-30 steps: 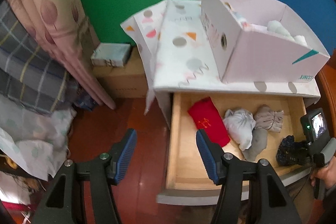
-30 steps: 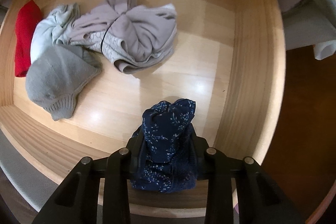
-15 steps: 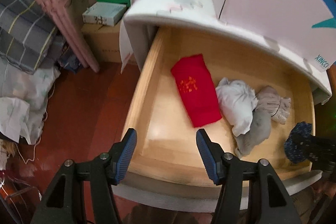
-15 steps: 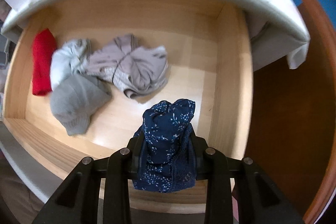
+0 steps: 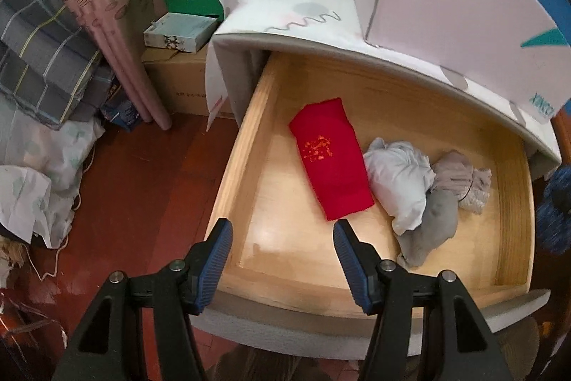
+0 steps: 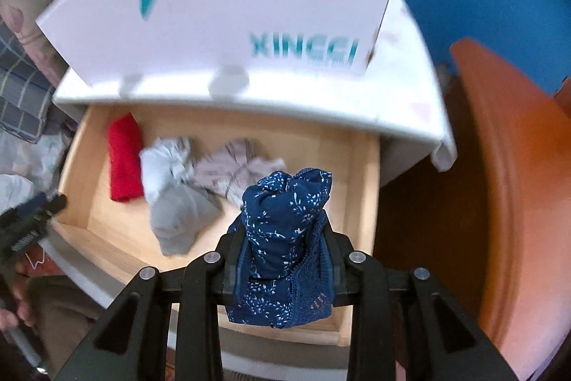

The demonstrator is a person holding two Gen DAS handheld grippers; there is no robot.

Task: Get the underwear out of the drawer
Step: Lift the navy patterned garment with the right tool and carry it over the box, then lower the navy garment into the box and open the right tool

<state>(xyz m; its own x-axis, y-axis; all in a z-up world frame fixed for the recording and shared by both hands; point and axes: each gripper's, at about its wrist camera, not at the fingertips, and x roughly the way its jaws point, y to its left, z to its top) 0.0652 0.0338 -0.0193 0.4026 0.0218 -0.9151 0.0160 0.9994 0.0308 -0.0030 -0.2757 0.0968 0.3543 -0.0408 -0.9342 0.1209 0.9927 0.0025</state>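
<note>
Underwear of navy blue cloth (image 6: 285, 238) with a small white floral print and a lace edge is pinched between the pressed-together fingers of the right gripper (image 6: 283, 256). The bunched piece hangs in the air above the front right part of an open wooden drawer (image 5: 246, 145), clear of the drawer floor. In the left wrist view it appears only as a blurred dark blue shape (image 5: 556, 202) at the far right edge, beyond the drawer's right wall.

Four pieces of clothing lie inside the drawer. A folded red garment (image 5: 330, 163) with a small gold mark lies flat left of centre. Just beside it on the right sits a crumpled white garment (image 5: 398, 181). A bunched beige garment (image 5: 460, 179) touches the white one on its right side. A grey knitted piece (image 5: 430, 227) lies in front of them, closest to the drawer's front edge. The left part of the drawer floor is bare wood.

The left gripper (image 5: 282, 259) hovers over the drawer's front left corner with its blue-padded fingers (image 5: 217, 259) spread apart and nothing between them.

On the cabinet top (image 5: 296, 6), covered with a patterned white cloth, stands a large white cardboard box (image 6: 228, 6) with teal lettering; its contents cannot be seen.
</note>
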